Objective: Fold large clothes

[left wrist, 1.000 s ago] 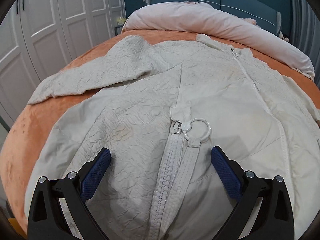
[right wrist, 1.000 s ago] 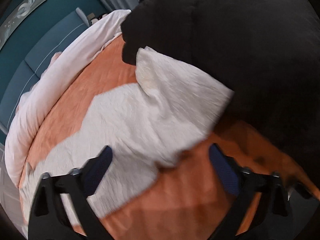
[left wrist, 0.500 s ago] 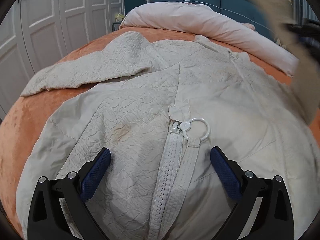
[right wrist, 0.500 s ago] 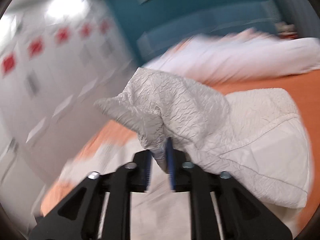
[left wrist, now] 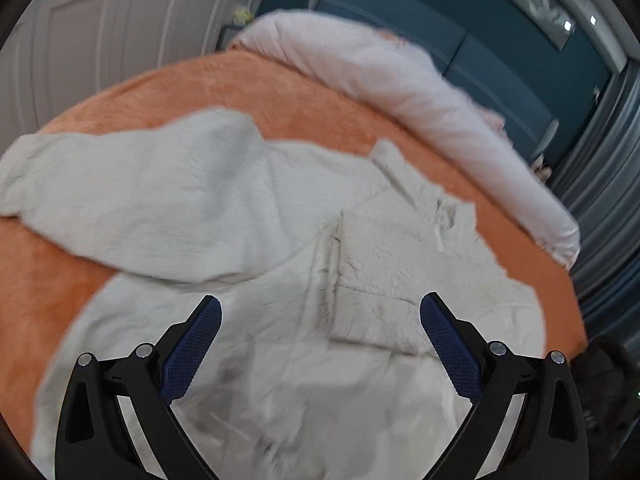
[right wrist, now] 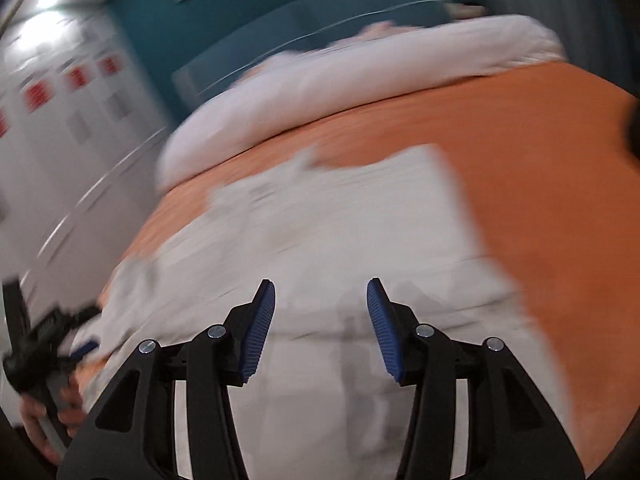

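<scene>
The cream jacket [left wrist: 320,280] lies spread on the orange bed [left wrist: 280,92], one side already folded inward; its unfolded sleeve [left wrist: 132,200] stretches out leftward, nearer the left gripper [left wrist: 320,332], which hovers empty and wide apart. The right gripper [right wrist: 320,316] is opening with nothing between its jaws.

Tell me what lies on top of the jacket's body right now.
A folded sleeve lies across the cream jacket, over its middle. The other sleeve stretches out sideways onto the orange bedspread. Whatever the folded sleeve covers, including any front fastening, cannot be seen.
</scene>
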Demonstrator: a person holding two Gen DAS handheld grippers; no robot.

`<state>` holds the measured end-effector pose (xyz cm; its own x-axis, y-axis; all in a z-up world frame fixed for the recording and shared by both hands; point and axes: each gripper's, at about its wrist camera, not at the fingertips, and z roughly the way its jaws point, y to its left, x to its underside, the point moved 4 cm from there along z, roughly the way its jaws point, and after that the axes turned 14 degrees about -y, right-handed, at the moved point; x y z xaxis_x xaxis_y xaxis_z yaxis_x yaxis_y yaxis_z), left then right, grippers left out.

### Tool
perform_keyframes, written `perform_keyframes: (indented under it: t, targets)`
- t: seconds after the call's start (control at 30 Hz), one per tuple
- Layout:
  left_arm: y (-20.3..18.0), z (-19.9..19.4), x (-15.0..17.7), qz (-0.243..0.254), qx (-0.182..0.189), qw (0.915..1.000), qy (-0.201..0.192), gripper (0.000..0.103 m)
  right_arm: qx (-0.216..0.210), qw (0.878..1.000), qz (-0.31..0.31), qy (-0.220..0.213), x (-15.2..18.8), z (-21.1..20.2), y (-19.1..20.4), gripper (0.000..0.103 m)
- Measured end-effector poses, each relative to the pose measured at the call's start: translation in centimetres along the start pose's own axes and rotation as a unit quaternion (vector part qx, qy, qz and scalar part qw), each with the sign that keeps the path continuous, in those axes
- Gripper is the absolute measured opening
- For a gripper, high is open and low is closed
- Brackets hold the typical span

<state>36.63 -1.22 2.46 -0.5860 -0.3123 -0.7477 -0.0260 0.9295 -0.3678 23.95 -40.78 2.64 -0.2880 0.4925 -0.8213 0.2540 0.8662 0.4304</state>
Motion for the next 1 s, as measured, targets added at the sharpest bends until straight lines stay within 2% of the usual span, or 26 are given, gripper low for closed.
perform_keyframes:
  t: [0.07, 0.13, 0.17, 0.2, 0.33, 0.57, 0.7, 0.77, 0.87, 0.93, 1.0]
  targets:
    - [-0.7, 2.8, 0.7, 0.003, -0.015, 0.9997, 0.018, 0.094, 0.030, 0.999, 0.014, -0.011, -0.5, 0.5, -2.7, 0.042]
    - [-1.1, 4.5, 1.5, 0.013, -0.030, 0.9992, 0.023, 0.091, 0.044, 0.999, 0.006, -0.002, -0.3, 1.8, -3.8, 0.024]
    - [-1.4, 5.5, 2.0, 0.026, -0.043, 0.9984, 0.025, 0.088, 0.046, 0.999, 0.002, 0.008, -0.3, 2.3, -4.3, 0.020]
    - [-1.5, 6.4, 2.5, 0.044, -0.060, 0.9969, 0.028, 0.088, 0.046, 0.999, -0.003, 0.021, 0.3, 3.3, -4.1, 0.011]
    - [-1.1, 7.6, 4.0, 0.080, -0.084, 0.9930, 0.022, 0.092, 0.068, 0.996, -0.014, 0.062, 3.6, 5.8, -5.4, 0.002]
    - [-1.1, 8.6, 5.4, 0.110, -0.103, 0.9886, 0.001, 0.098, 0.074, 0.995, -0.014, 0.060, 4.5, 6.8, -5.9, 0.001]
    - [-1.3, 8.8, 5.3, 0.112, -0.106, 0.9881, -0.003, 0.098, 0.079, 0.995, -0.021, 0.055, 4.5, 7.1, -5.6, 0.001]
    - [-1.2, 8.6, 4.9, 0.098, -0.096, 0.9905, -0.005, 0.098, 0.079, 0.995, -0.021, 0.054, 4.4, 6.7, -5.8, 0.001]
    - [0.7, 5.6, 3.3, 0.048, -0.079, 0.9956, -0.009, 0.095, 0.085, 0.994, -0.015, 0.060, 3.8, 5.7, -5.8, 0.002]
    - [3.0, 2.7, 1.6, 0.020, -0.082, 0.9961, -0.026, 0.094, 0.097, 0.993, -0.040, 0.044, 2.8, 3.5, -4.2, 0.012]
    - [7.5, -1.1, -1.1, -0.011, -0.090, 0.9943, -0.057, 0.097, 0.064, 0.995, -0.067, 0.026, 2.8, 0.0, -1.0, 0.017]
